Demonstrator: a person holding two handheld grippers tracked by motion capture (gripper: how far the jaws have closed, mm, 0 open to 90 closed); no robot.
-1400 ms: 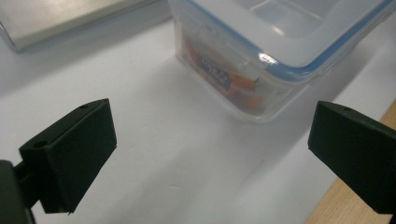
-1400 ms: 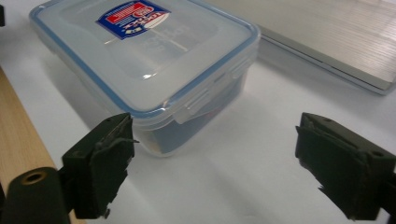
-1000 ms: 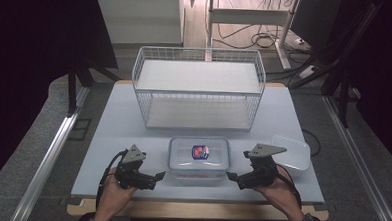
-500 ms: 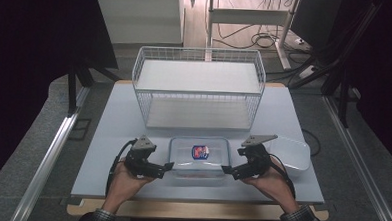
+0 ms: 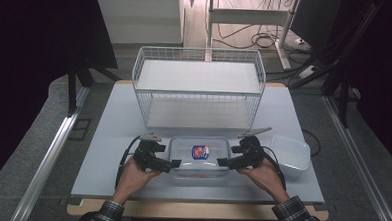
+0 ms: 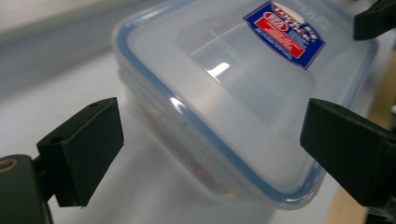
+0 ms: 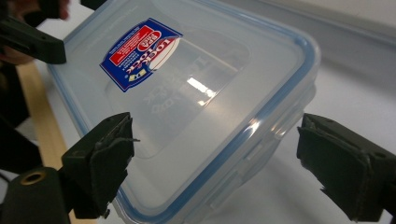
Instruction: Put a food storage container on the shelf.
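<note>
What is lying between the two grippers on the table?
In the high view the clear lidded container lies between the left gripper and the right gripper, one at each short end. Both stand open.

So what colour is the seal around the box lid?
Blue seal on a clear lid, clearest in the right gripper view.

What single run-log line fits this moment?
left gripper: open, at clear blue-rimmed plastic lidded container | right gripper: open, jaws just closing, opposite end | container on table

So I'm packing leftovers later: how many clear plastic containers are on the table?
2. The lidded container with the blue-red label sits at the front edge, between the two grippers. An open, lidless one sits to its right. Nothing shows on the wire rack.
</note>
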